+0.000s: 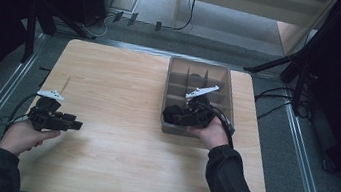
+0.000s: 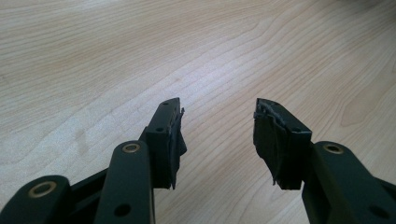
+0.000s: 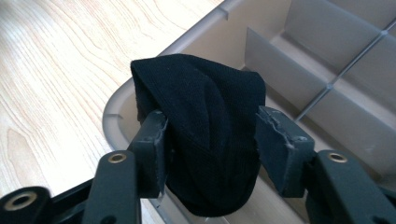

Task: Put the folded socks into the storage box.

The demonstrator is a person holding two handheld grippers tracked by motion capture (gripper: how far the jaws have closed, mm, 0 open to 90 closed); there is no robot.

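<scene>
A wooden table (image 1: 119, 119) takes up most of the high view, its pale grain bare apart from one thing on its far right part: a grey plastic tray (image 1: 172, 83) split by low walls into compartments. The tray's near left corner compartment holds a rolled bundle of black knitted cloth (image 3: 205, 126), which looks like a sock, though the dim light in the high view makes that hard to confirm. In the right gripper view the bundle sits just inside the tray's rounded corner, leaning against the rim.

The right gripper (image 3: 210, 135) reaches into that corner from the near side, held in the person's right hand (image 1: 211, 132). Its jaws stand spread on either side of the cloth; the left one lies against the fabric and the right one stands close beside it, without squeezing it.

The left gripper (image 2: 217, 135) rests well apart, over the table's near left edge, in the left hand (image 1: 24, 136). Its jaws are spread with nothing but bare wood between them.
</scene>
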